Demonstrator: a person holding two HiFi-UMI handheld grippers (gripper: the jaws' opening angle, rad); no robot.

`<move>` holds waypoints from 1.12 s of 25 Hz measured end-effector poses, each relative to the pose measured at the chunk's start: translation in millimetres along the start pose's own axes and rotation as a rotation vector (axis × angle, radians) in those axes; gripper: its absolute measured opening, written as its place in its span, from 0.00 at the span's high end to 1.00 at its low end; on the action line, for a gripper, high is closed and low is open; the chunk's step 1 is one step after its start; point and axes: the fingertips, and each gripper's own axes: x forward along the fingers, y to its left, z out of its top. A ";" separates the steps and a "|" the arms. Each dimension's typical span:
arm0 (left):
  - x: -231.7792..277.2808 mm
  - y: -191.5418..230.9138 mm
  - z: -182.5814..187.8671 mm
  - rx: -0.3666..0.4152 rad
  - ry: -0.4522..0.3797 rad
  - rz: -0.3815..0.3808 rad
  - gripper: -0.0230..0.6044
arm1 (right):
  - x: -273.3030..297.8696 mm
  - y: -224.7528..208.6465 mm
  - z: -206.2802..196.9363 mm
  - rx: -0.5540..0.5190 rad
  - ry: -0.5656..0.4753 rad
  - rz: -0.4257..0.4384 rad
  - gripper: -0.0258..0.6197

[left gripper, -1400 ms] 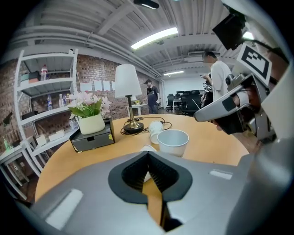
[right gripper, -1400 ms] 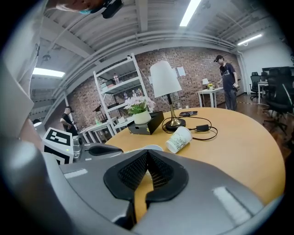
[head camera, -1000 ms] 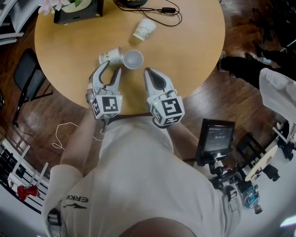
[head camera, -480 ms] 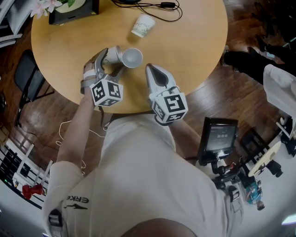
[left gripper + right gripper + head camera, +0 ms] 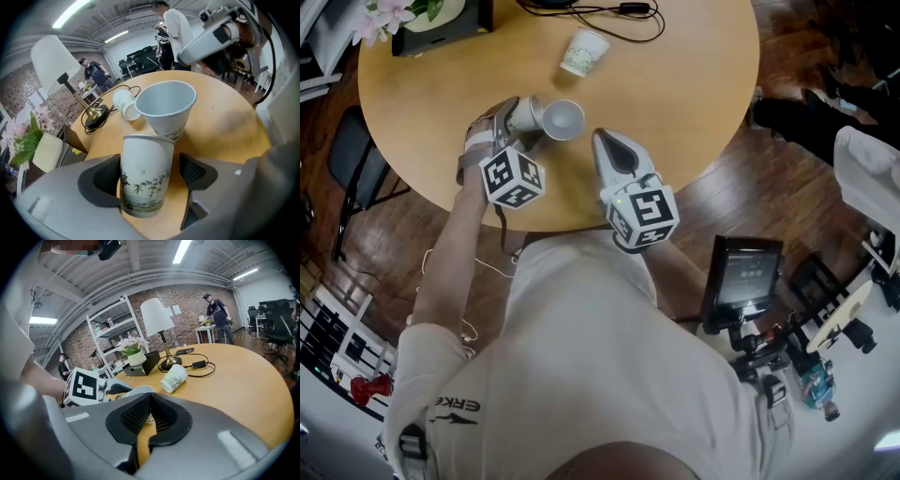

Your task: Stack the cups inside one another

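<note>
Three white paper cups with a bamboo print are on the round wooden table [image 5: 694,84]. One cup [image 5: 525,114] [image 5: 145,180] lies on its side between the jaws of my left gripper [image 5: 518,122] [image 5: 147,174]. Those jaws are open; the left pad sits close to the cup and a gap shows at the right pad. Just beyond it a second cup [image 5: 562,119] [image 5: 166,105] stands mouth up. The third cup [image 5: 583,52] [image 5: 125,104] [image 5: 173,377] lies farther back. My right gripper [image 5: 612,150] [image 5: 149,416] rests shut and empty, right of the upright cup.
A black box with flowers [image 5: 441,21] and a cable [image 5: 609,9] lie at the table's far edge, near a lamp [image 5: 51,65] [image 5: 157,319]. A black chair [image 5: 356,159] stands left of the table, a tablet on a stand [image 5: 741,277] to the right. People stand in the background.
My left gripper has moved forward and down, rolled, and opened wider, so it now straddles the lying cup. The right gripper has stayed in place, shut.
</note>
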 end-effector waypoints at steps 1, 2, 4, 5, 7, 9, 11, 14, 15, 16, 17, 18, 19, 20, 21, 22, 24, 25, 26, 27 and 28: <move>-0.9 0.8 -0.2 -0.012 -0.008 0.013 0.36 | 0.0 -0.3 -0.1 0.001 0.001 0.000 0.94; -1.8 2.1 -0.5 -0.022 -0.016 0.030 0.44 | 0.1 -0.5 -0.1 0.001 0.002 0.000 0.94; -3.0 3.7 -0.8 -0.049 -0.031 0.051 0.44 | 0.1 -0.1 -0.1 0.002 0.002 0.002 0.94; -3.2 4.2 -0.8 -0.067 -0.038 0.054 0.44 | 0.3 0.1 -0.2 0.001 0.002 0.003 0.94; -3.2 5.1 -0.8 -0.096 -0.050 0.056 0.44 | 0.9 0.6 -0.5 0.001 0.003 0.005 0.94; -3.5 6.4 -0.8 -0.114 -0.059 0.060 0.44 | 1.5 0.7 -1.0 0.001 0.006 0.005 0.94; -4.5 7.9 -0.9 -0.134 -0.069 0.066 0.44 | 2.2 0.8 -1.3 -0.001 0.007 0.005 0.94; -7.4 10.1 -0.5 -0.161 -0.087 0.081 0.44 | 2.9 0.6 -1.0 -0.004 0.006 0.006 0.94; -8.5 10.9 -0.3 -0.165 -0.093 0.088 0.44 | 3.0 0.4 -0.9 -0.004 0.006 0.005 0.94; -9.8 11.8 -0.4 -0.168 -0.098 0.096 0.44 | 3.0 0.2 -0.6 -0.004 0.005 0.005 0.94; -11.3 13.0 -1.0 -0.174 -0.101 0.104 0.44 | 2.9 0.2 -0.3 -0.004 0.004 0.005 0.94; -13.2 14.3 -1.8 -0.182 -0.106 0.113 0.44 | 2.6 0.5 0.2 -0.005 0.002 0.005 0.94; -15.4 15.6 -2.7 -0.194 -0.112 0.121 0.44 | 2.1 0.8 0.6 -0.006 0.000 0.006 0.94; -17.8 17.1 -3.7 -0.206 -0.119 0.130 0.44 | 1.7 1.3 1.1 -0.008 -0.001 0.006 0.94; -20.5 18.8 -4.7 -0.219 -0.128 0.140 0.44 | 1.3 1.8 1.5 -0.010 -0.003 0.006 0.94; -23.6 20.7 -5.5 -0.232 -0.139 0.152 0.44 | 1.0 2.4 1.9 -0.012 -0.005 0.007 0.94; -32.1 25.6 -4.5 -0.267 -0.180 0.183 0.44 | -0.3 3.9 3.2 -0.017 -0.009 0.010 0.94; -37.9 28.8 -2.6 -0.291 -0.210 0.203 0.44 | -1.4 4.8 4.1 -0.020 -0.012 0.011 0.94; -44.7 32.4 -0.2 -0.317 -0.246 0.225 0.44 | -2.7 5.9 5.2 -0.023 -0.016 0.013 0.94; -52.2 36.1 2.6 -0.342 -0.285 0.249 0.44 | -4.0 7.2 6.3 -0.026 -0.019 0.014 0.94; -60.1 39.6 5.6 -0.363 -0.326 0.272 0.44 | -5.4 8.6 7.2 -0.029 -0.022 0.015 0.94</move>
